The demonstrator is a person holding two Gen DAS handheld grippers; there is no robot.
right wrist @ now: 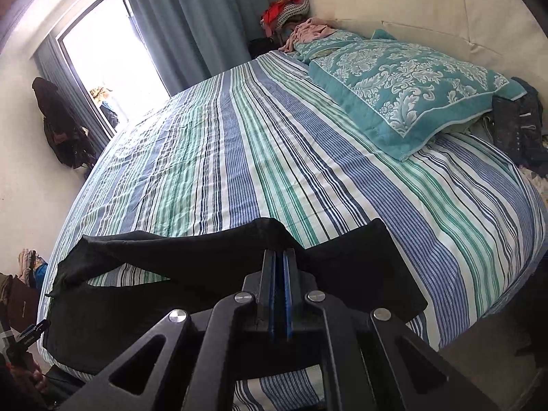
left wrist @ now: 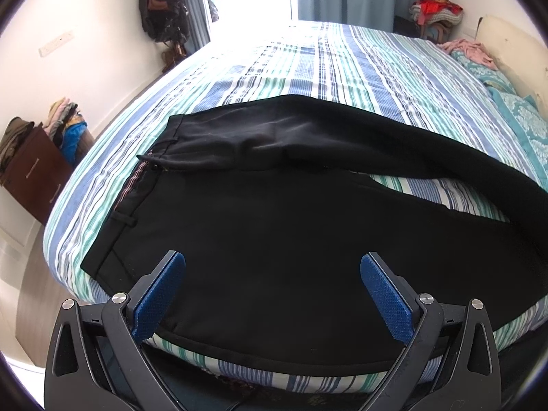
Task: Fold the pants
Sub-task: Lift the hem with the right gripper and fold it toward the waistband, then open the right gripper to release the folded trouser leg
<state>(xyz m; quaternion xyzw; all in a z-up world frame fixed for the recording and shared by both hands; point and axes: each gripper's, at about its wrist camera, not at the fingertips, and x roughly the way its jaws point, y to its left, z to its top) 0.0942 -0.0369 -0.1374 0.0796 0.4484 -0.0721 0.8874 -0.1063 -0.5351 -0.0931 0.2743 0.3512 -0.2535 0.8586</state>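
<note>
Black pants (left wrist: 274,239) on a striped bed (left wrist: 342,68), one leg lifted in a gripper

Pants: spread over the near edge of the bed, waistband toward its left side, far leg doubled across the upper part. Left gripper (left wrist: 273,284): poised above the pants at the bed's near edge, blue pads (left wrist: 387,294) wide apart, nothing between them. Right gripper (right wrist: 280,257): fingers pressed together on a fold of the pants' leg, cloth raised off the bed and draping to both sides. Teal patterned pillow (right wrist: 404,82): at the head of the bed

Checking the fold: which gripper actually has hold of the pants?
The right gripper, fingers shut on the black pants; the left gripper hangs open above them.
</note>
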